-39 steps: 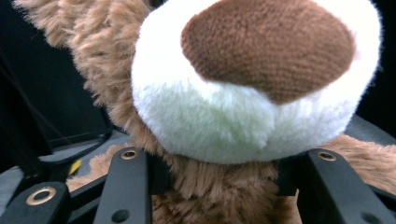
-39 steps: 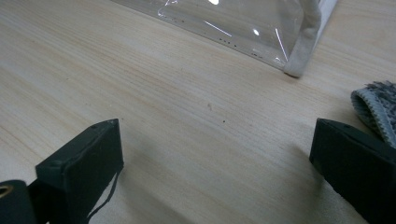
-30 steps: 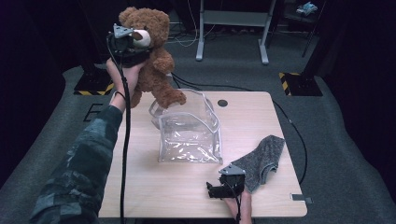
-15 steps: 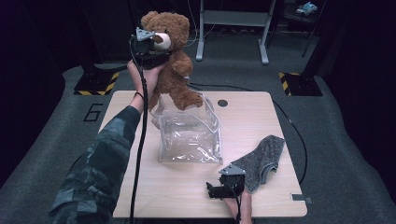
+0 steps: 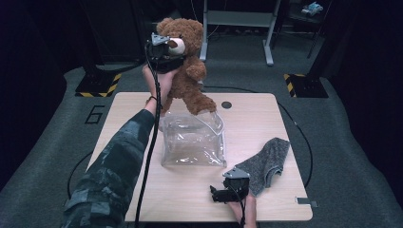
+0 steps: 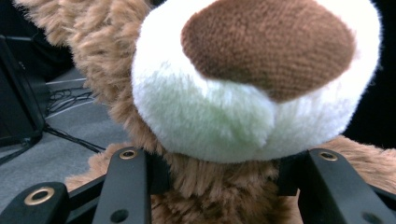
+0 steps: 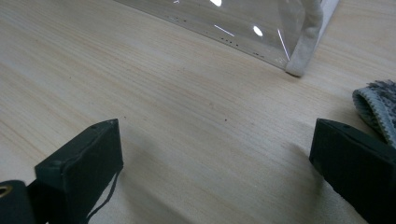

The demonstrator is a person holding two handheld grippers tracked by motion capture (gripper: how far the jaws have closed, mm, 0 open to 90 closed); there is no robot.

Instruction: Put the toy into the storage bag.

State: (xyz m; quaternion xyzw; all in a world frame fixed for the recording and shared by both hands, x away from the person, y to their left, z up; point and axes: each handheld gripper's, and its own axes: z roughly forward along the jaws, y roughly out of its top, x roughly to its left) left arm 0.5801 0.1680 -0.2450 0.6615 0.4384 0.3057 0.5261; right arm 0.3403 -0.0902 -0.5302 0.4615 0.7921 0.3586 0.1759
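Teddy bear's [image 6: 243, 93] ears — cropped out (sock [image 7: 379, 108] half cut too)

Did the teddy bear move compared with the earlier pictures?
Yes. The teddy bear, held in the left claw, has shifted rightward and lower, from beyond the table's left corner to above the clear bag.

High view looks down on the table [image 5: 142, 109]; right gripper view skims that table [image 7: 187, 116] closely.

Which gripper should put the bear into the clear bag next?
Left. The left gripper already clamps the bear at the neck, with its foot at the bag mouth. The right gripper rests open on the table, beside the sock.
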